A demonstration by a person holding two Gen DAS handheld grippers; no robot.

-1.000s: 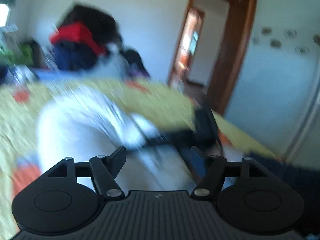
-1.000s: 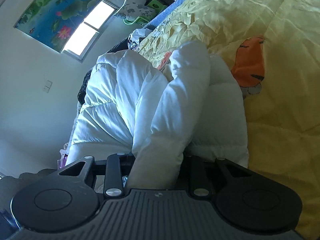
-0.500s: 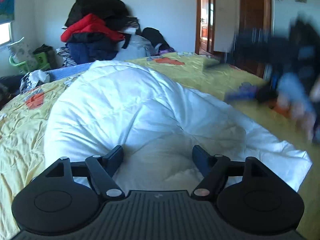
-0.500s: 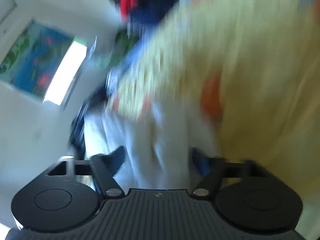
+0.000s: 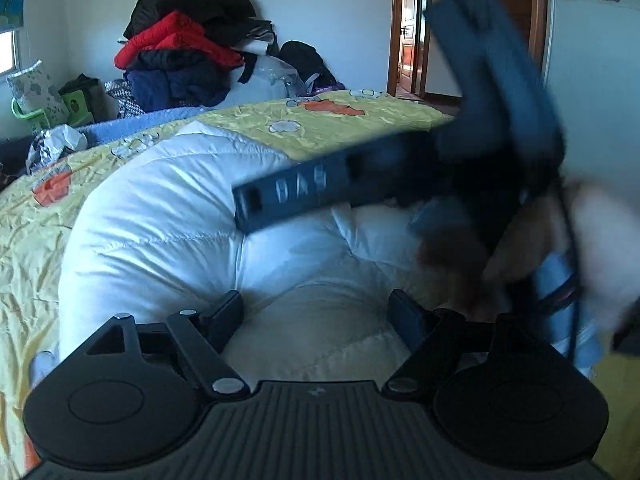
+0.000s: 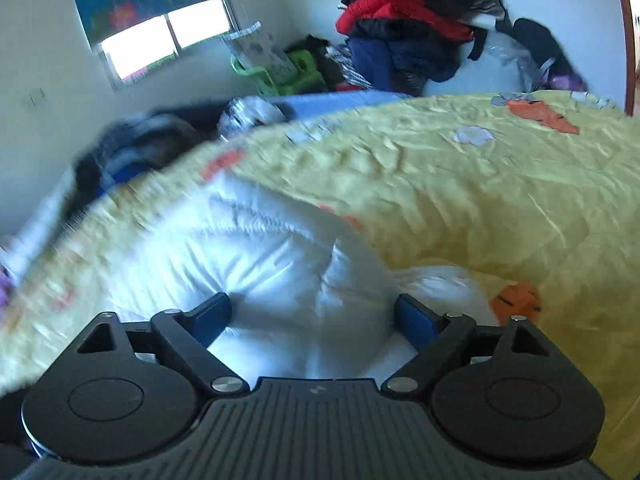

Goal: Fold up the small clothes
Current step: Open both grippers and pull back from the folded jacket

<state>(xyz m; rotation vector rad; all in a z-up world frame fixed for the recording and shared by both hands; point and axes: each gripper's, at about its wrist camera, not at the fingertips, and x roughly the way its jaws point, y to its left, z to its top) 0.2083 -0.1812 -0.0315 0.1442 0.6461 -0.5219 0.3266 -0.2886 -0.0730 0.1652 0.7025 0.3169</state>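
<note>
A white puffy jacket (image 5: 168, 224) lies bunched on the yellow bedspread (image 5: 36, 232). My left gripper (image 5: 316, 312) is open and empty, low over the near part of the jacket. My right gripper (image 6: 314, 316) is open and empty, just above the jacket (image 6: 256, 264). In the left wrist view the right gripper (image 5: 360, 184) appears as a blurred blue and black tool, held by a hand, crossing above the jacket from the right.
A pile of red, black and navy clothes (image 5: 184, 48) stands beyond the bed by the far wall. A green basket (image 5: 36, 108) and bags sit at the left under a window (image 6: 160, 40). An open wooden door (image 5: 412, 28) is at the back right.
The right gripper let go of the jacket sleeve, opened and swung round to face the bed. The left view steadied over the jacket, and the right tool moved in across it.
</note>
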